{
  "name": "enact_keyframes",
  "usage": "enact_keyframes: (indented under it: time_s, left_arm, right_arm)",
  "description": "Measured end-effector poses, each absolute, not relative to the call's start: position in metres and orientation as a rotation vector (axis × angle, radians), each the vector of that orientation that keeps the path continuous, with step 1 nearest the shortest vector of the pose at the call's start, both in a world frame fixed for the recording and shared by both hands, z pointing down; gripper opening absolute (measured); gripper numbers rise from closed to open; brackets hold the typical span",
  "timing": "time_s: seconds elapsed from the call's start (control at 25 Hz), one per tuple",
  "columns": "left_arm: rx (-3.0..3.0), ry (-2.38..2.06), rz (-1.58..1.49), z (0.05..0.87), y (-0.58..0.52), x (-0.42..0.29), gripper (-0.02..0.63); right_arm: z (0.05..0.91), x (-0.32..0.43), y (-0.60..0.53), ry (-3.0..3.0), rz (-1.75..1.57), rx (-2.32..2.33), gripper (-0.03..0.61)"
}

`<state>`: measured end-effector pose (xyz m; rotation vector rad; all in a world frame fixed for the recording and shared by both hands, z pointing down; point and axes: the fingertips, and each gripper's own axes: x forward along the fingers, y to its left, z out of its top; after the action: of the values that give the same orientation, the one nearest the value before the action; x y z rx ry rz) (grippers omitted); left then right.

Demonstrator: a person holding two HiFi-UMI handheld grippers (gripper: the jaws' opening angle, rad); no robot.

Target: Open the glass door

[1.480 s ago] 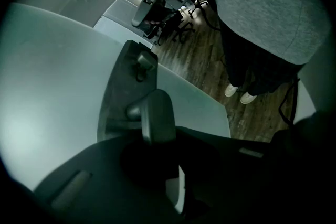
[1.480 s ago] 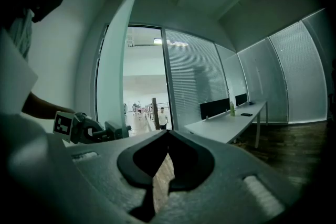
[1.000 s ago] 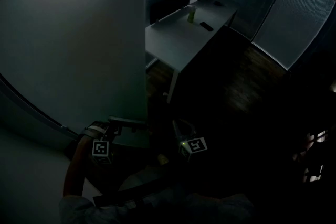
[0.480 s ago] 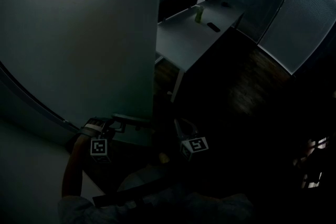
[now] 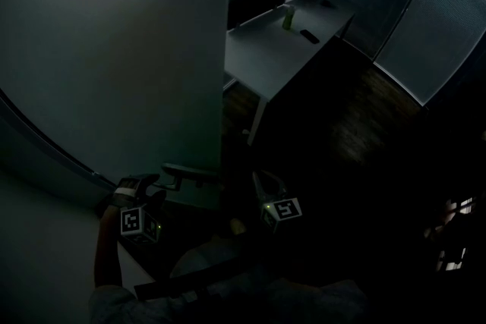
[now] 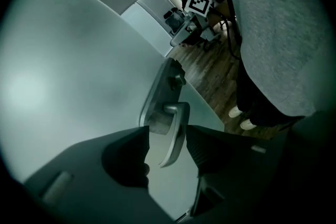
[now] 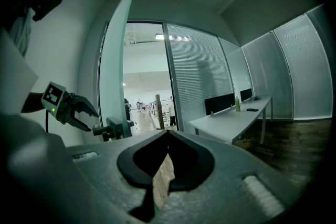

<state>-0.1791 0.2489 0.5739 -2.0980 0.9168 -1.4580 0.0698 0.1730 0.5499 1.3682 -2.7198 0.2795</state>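
Note:
The frosted glass door (image 5: 114, 49) stands swung open, its edge towards the room. Its metal lever handle (image 5: 190, 172) sits low on that edge. My left gripper (image 5: 152, 188) hangs just left of the handle. Its jaws have just been opening and now stand wide. In the left gripper view the lever (image 6: 178, 118) shows between the jaws of the left gripper (image 6: 168, 138), clear of both pads. My right gripper (image 5: 262, 182) is held level, right of the door edge. In its own view the right gripper (image 7: 168, 132) has its tips together, and the left gripper (image 7: 93, 120) is beside the handle (image 7: 113, 128).
A long white desk (image 5: 281, 49) stands beyond the doorway with a green bottle (image 5: 288, 17) and a dark flat object (image 5: 309, 36) on it. Walls with blinds (image 5: 425, 19) close the room's right side. A person's legs and light shoes (image 6: 239, 112) are near the door.
The left gripper has let go of the lever, opened wide and drawn back down-left from it, rolling as it went. The door's edge now sits further right in the head view. The right gripper has kept still.

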Motion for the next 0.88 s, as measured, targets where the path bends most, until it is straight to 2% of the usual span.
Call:
enact_keyframes:
  time_s: [0.16, 0.52, 0.72, 0.88]
  left_arm:
    - [-2.187, 1.053, -1.304, 0.558, 0.247, -0.175, 0.195]
    - [-2.356, 1.365, -0.851, 0.521, 0.25, -0.157, 0.047]
    - [-2.385, 1.429, -0.651, 0.494, 0.251, -0.14, 0.009]
    - [-2.443, 1.504, -0.468, 0.481, 0.253, -0.133, 0.003]
  right_arm:
    - [0.551, 0.069, 0.174, -2.715, 0.281, 1.367, 0.002]
    - [0.55, 0.07, 0.18, -2.72, 0.294, 1.374, 0.002]
    - [0.548, 0.07, 0.184, -2.729, 0.293, 1.375, 0.002]
    - [0.543, 0.067, 0.187, -2.745, 0.296, 1.371, 0.002]
